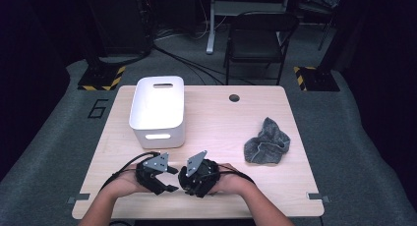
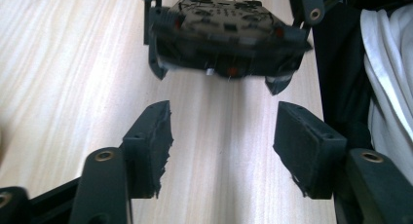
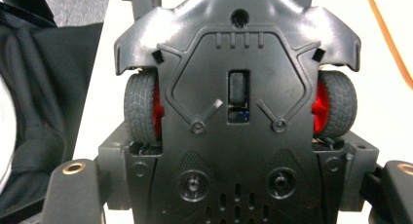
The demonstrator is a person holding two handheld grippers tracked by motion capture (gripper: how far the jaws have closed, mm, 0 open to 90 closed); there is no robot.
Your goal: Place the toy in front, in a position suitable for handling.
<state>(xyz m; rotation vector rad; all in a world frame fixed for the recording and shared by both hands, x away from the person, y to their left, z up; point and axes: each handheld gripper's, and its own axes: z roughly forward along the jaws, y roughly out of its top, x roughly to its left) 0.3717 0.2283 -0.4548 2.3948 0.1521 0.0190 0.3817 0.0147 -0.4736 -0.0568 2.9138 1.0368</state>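
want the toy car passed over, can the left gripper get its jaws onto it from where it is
Probably yes. The left gripper stands open, nothing between its pads, and the toy car, held by the right gripper, hangs just ahead of it over bare table.

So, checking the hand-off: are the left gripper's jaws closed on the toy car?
No, the left gripper stands open over bare table, with the toy car beyond its fingertips.

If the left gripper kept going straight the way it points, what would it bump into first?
Probably the toy car held in the right gripper. It sits straight ahead of the left gripper, whose open jaws hold nothing; the gap between them is hard to judge.
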